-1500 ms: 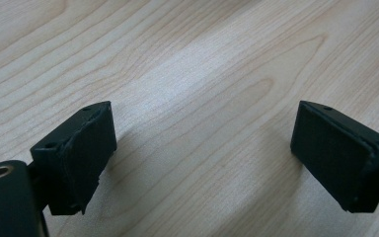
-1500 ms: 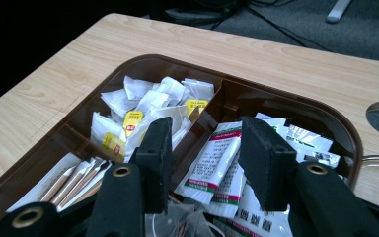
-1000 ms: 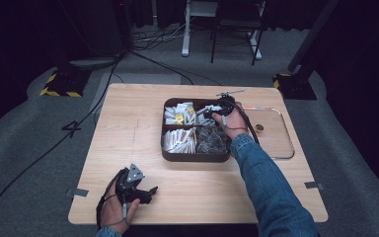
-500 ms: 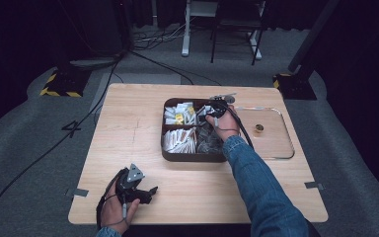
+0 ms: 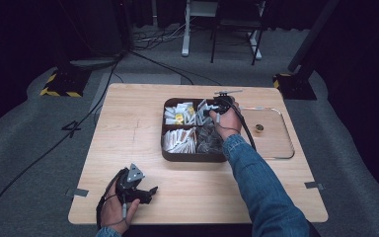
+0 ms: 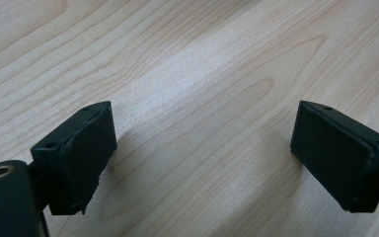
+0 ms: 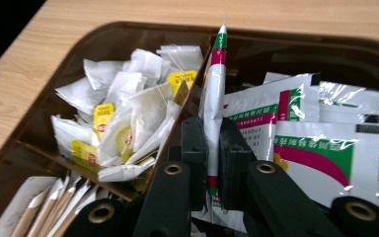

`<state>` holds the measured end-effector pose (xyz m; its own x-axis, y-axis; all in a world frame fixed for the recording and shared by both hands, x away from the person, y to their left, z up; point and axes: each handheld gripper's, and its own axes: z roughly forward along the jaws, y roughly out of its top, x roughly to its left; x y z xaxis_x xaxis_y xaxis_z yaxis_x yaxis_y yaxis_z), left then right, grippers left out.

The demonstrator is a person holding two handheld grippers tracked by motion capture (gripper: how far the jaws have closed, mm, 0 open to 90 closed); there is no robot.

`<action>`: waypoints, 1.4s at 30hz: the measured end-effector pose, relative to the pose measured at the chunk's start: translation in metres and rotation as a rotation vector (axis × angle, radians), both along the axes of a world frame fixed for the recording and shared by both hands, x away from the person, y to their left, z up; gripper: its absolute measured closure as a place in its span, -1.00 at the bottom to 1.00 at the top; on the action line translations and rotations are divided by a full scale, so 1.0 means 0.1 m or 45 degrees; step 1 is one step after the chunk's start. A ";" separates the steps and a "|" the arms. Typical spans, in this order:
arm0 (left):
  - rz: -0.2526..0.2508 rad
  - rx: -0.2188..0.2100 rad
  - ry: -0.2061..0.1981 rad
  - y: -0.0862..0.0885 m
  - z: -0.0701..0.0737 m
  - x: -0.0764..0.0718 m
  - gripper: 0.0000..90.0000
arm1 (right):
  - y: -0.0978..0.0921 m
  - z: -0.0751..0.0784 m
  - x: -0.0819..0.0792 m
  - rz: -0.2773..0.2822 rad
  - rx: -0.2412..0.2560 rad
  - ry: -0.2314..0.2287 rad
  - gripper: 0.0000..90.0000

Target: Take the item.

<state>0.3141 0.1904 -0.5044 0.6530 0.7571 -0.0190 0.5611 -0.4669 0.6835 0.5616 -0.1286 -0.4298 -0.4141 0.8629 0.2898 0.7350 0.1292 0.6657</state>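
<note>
Right claw pinches a sachet over the brown tray

Between the black jaws: white foil sachet, red and green bands. Beside them: white tea bags, yellow tags.

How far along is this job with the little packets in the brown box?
No finished step shows. In hand: the right claw pinches one white, green and red packet edge-on above the brown box. Left to do: placing it somewhere; where is unclear. The left claw rests open over the table.
</note>
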 end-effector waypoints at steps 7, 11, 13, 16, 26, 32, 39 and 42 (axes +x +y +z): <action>0.001 0.000 -0.007 -0.01 0.00 0.01 -0.76 | -0.10 0.18 -0.10 0.037 0.049 -0.059 0.88; 0.001 0.000 -0.005 -0.01 0.00 0.01 -0.76 | -0.14 0.29 -0.21 0.074 0.097 -0.100 0.88; 0.001 0.000 -0.005 -0.01 0.00 0.01 -0.76 | -0.16 0.35 -0.28 0.107 0.108 -0.116 0.88; -0.001 0.005 -0.004 0.00 0.00 0.01 -0.76 | -0.20 0.43 -0.40 0.155 0.123 -0.137 0.88; 0.000 0.003 -0.007 -0.01 0.00 0.01 -0.76 | -0.28 0.64 -0.84 0.298 0.169 -0.174 0.88; 0.001 0.000 -0.007 -0.01 0.00 0.01 -0.76 | -0.31 0.72 -1.12 0.382 0.193 -0.182 0.88; 0.001 0.000 -0.005 -0.01 0.00 0.01 -0.76 | -0.31 0.71 -1.43 0.479 0.199 -0.174 0.88; 0.000 0.002 -0.006 -0.01 0.00 0.01 -0.76 | -0.30 0.69 -1.55 0.514 0.200 -0.174 0.88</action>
<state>0.3149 0.1899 -0.5046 0.6532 0.7570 -0.0148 0.5581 -0.4682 0.6851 0.4069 -0.1590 -0.3607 -0.7519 0.5742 0.3239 0.5507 0.2769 0.7874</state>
